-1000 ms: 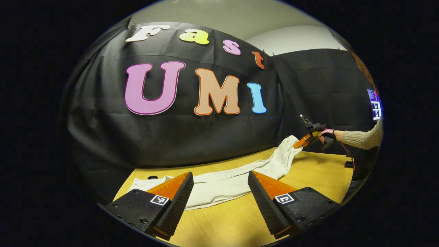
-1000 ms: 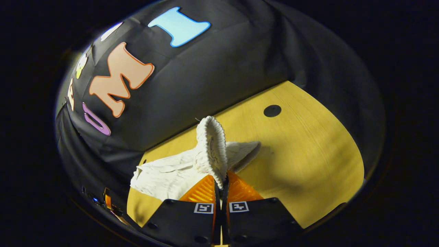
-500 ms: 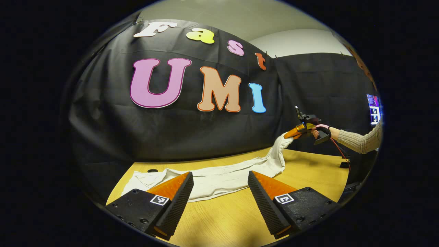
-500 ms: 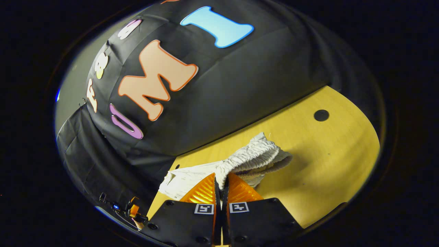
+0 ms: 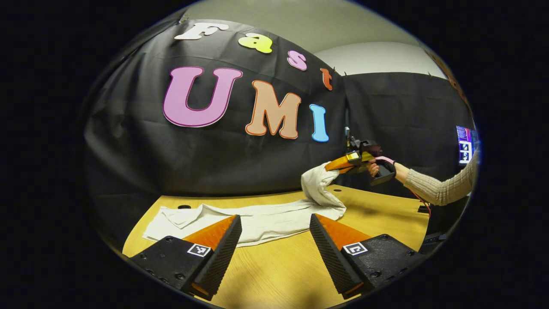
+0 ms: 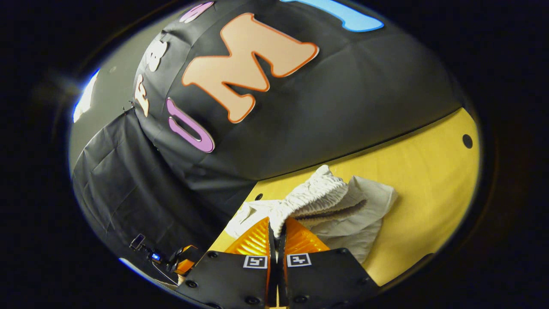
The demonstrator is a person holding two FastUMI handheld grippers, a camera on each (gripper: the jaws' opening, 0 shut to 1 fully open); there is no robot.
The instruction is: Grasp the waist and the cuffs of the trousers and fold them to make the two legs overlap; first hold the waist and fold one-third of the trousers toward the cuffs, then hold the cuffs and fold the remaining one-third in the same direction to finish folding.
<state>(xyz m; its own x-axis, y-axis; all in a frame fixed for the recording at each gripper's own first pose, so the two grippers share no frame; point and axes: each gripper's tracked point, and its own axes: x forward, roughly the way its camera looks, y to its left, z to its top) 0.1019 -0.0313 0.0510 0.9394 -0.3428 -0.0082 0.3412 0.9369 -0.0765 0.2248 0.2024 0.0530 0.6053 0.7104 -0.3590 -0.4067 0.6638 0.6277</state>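
Trousers [image 5: 266,221] lie on wooden table [image 5: 279,274] before black cloth wall [image 5: 171,159].

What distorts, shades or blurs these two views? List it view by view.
Left gripper view: fisheye bows the table edge and wall; trousers evenly lit and sharp; a soft shadow lies under the lifted waist by the right gripper. Right gripper view: horizon steeply tilted, a bright glare patch at upper left, trousers casting shadow on the table.

White trousers [image 5: 266,219] flat along table, gathered waist [image 6: 317,195] lifted, curling over.
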